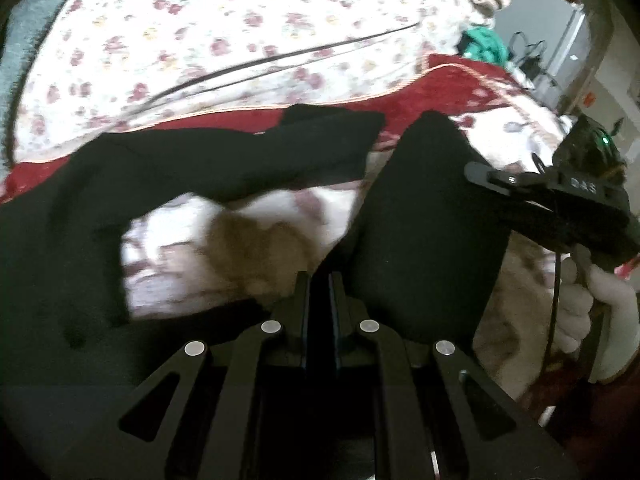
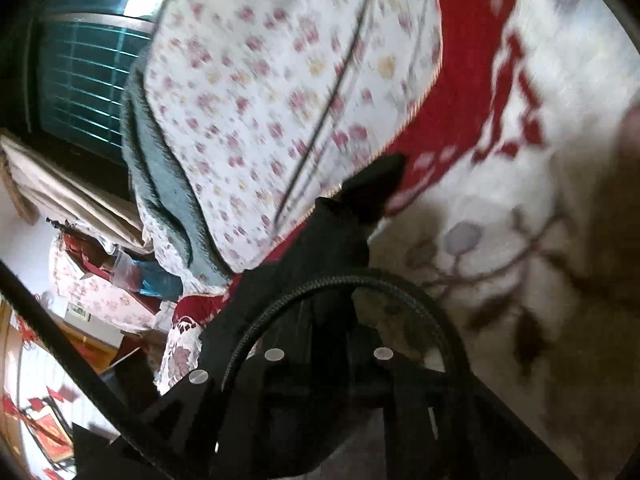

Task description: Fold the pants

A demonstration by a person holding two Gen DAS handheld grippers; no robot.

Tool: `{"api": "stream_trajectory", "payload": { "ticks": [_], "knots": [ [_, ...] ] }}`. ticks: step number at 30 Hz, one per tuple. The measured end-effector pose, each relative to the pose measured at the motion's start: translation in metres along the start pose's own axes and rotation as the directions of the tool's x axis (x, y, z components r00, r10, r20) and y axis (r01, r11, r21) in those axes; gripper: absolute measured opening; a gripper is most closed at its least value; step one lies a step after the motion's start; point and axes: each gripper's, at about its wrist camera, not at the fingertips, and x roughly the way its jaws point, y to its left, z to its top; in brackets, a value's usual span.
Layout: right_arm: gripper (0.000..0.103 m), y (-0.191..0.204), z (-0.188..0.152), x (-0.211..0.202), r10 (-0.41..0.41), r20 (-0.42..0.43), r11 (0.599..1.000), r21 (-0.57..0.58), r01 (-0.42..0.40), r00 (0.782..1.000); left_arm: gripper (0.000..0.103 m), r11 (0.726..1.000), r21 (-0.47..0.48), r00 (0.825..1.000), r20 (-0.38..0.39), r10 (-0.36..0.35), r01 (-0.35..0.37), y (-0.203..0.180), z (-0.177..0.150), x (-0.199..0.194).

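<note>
Black fabric of the pants point(image 1: 424, 216) sits pinched between the two fingers of the left gripper point(image 1: 320, 280), whose jaws stand together with only a thin dark strip of cloth between the pads. From that grip one leg rises as a taut dark column up and to the right, while the other leg point(image 1: 224, 160) stretches away to the left, lying loosely over the bed with a gap of pale bedding showing between the two.

In the right wrist view the right gripper point(image 2: 340, 304) has its jaws drawn together as well, and dark cloth of the pants point(image 2: 320, 248) bunches up right over the fingertips; the picture is blurred and a black braided cable point(image 2: 304, 288) loops across the front, so the pads themselves are hard to make out, but the fabric appears caught between them. In the left wrist view this same gripper's black body point(image 1: 560, 204) shows at the right edge, touching the raised leg, held by a hand in a white glove point(image 1: 596, 312).

Under the pants lies a red and cream blanket point(image 2: 472, 92) with a flower and branch pattern. Beyond it a white quilt with small red flowers point(image 1: 224, 40) covers the far side of the bed. A window with teal light point(image 2: 84, 64) shows at the upper left of the right wrist view.
</note>
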Motion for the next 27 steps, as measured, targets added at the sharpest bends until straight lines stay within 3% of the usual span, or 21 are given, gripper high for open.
{"api": "stream_trajectory", "payload": {
  "ticks": [3,6,7,8,11,13,15,16,17,19,21,23,25,27],
  "knots": [
    [0.011,0.012,-0.003,-0.043,-0.054,0.046,0.997,-0.044,0.056,0.997,0.008,0.999,0.050,0.999,0.034,-0.021,0.019,-0.027,0.004,0.000],
    [0.011,0.016,-0.013,-0.084,-0.216,0.080,0.971,-0.091,0.223,0.973,0.011,0.996,0.078,0.997,0.069,-0.045,0.039,-0.048,0.002,0.000],
    [0.011,0.015,-0.018,-0.091,-0.300,0.080,0.946,-0.103,0.307,0.951,0.012,0.997,0.069,0.997,0.070,-0.042,0.037,-0.051,0.002,0.001],
    [0.011,0.011,-0.024,-0.094,-0.417,0.063,0.899,-0.118,0.421,0.907,0.012,0.999,0.045,0.998,0.056,-0.032,0.029,-0.052,0.000,0.002],
    [0.016,-0.003,-0.036,-0.081,-0.570,-0.044,0.813,-0.175,0.555,0.820,0.012,1.000,-0.021,1.000,-0.001,-0.021,0.021,-0.041,-0.006,0.005],
    [0.019,0.004,-0.037,-0.077,-0.592,-0.046,0.789,-0.238,0.567,0.805,0.012,0.998,-0.057,0.999,-0.008,-0.039,0.039,-0.030,-0.011,-0.003],
    [0.031,0.017,-0.031,-0.084,-0.587,-0.012,0.785,-0.253,0.565,0.810,0.013,0.996,-0.090,1.000,0.012,-0.028,0.029,-0.014,-0.017,-0.020],
    [0.037,0.026,-0.026,-0.090,-0.580,0.030,0.781,-0.262,0.567,0.814,0.025,0.995,-0.099,1.000,0.017,-0.014,0.015,-0.008,-0.020,-0.025],
    [0.038,0.034,-0.023,-0.095,-0.572,0.059,0.780,-0.271,0.564,0.818,0.045,0.993,-0.122,1.000,0.029,0.004,0.000,0.004,-0.022,-0.033],
    [0.046,0.055,-0.012,-0.102,-0.513,0.123,0.798,-0.296,0.525,0.849,0.060,0.983,-0.184,0.999,0.052,0.006,0.003,0.028,-0.026,-0.042],
    [0.055,0.067,-0.006,-0.101,-0.433,0.146,0.833,-0.311,0.457,0.889,0.060,0.969,-0.245,0.998,0.064,0.027,-0.010,0.055,-0.025,-0.049],
    [0.055,0.074,0.006,-0.081,-0.338,0.091,0.882,-0.317,0.350,0.937,0.060,0.956,-0.291,0.996,0.067,0.063,-0.041,0.081,-0.021,-0.057],
    [0.055,0.074,0.015,-0.054,-0.290,0.032,0.907,-0.309,0.285,0.956,0.060,0.945,-0.324,0.994,0.071,0.077,-0.050,0.100,-0.017,-0.062],
    [0.055,0.069,0.021,-0.024,-0.282,-0.015,0.919,-0.290,0.265,0.959,0.060,0.935,-0.349,0.994,0.070,0.088,-0.058,0.118,-0.012,-0.066]
  ]
}}
